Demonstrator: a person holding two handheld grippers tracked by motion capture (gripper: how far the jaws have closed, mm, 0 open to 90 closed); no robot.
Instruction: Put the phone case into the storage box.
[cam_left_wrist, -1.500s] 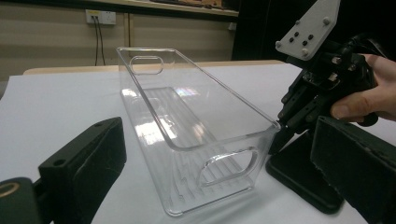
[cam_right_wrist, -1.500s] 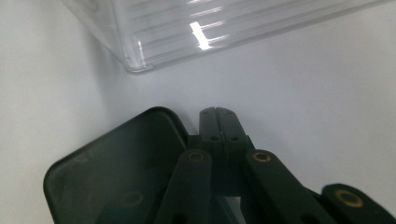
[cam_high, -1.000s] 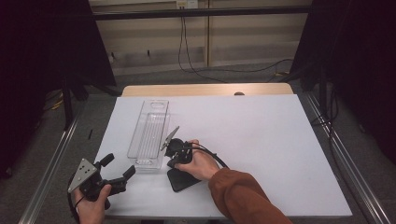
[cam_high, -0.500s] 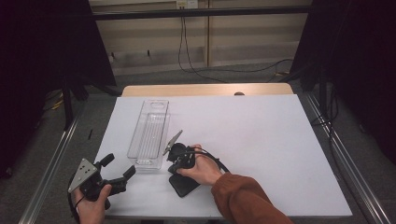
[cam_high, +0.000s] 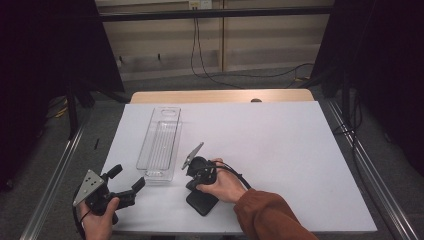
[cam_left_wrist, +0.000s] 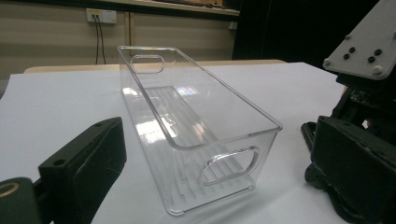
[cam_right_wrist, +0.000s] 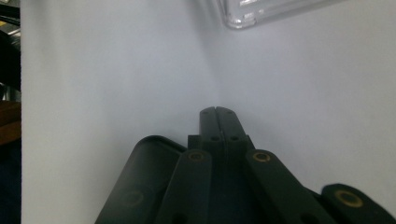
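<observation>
Bin (cam_high: 161, 144), clear and empty, stands lengthwise on the white desk (cam_high: 280, 145); left claw (cam_high: 127, 184) just short of its near end, jaws spread wide, gripping nothing; right claw (cam_right_wrist: 217, 114) beside the bin's near right corner, jaws pressed together, empty.

Bright, even light on white table (cam_high: 280, 145), dark surrounds, glare on clear bin (cam_left_wrist: 187, 126) (near tool parts blurry)

Clear plastic bin (cam_left_wrist: 196, 135): empty, upright on white bench (cam_left_wrist: 56, 102), between and beyond spread jaws; right gripper (cam_left_wrist: 359, 116) alongside.
</observation>
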